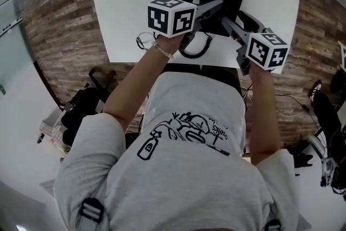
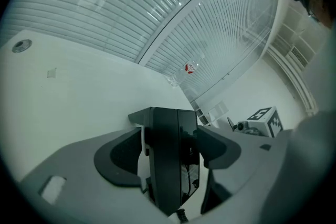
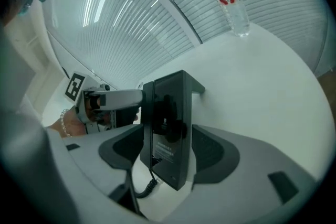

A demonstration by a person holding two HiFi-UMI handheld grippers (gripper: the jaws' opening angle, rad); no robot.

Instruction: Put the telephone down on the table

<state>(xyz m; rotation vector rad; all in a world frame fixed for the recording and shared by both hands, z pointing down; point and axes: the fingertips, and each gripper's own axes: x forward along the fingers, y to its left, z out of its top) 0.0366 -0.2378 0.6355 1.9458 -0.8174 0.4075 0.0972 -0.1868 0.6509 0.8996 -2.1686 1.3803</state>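
Note:
A black telephone (image 1: 221,0) stands on edge on the white table (image 1: 130,2), with both grippers around it. In the left gripper view the telephone (image 2: 167,160) is between the jaws of my left gripper (image 2: 168,152). White table shows between the left pad (image 2: 118,157) and the case, so this gripper is open. My right gripper (image 3: 168,150) comes from the other side and straddles the telephone (image 3: 168,128). Its pads stand wide beside the case without pressing. A coiled cord (image 3: 144,189) hangs from the telephone's lower end.
A clear water bottle (image 3: 233,5) with a red label stands far back on the table by the ribbed glass wall. A round grommet (image 2: 21,45) sits in the tabletop at the left. The table's near edge (image 1: 162,62) is close to my body, with wood floor (image 1: 59,24) around it.

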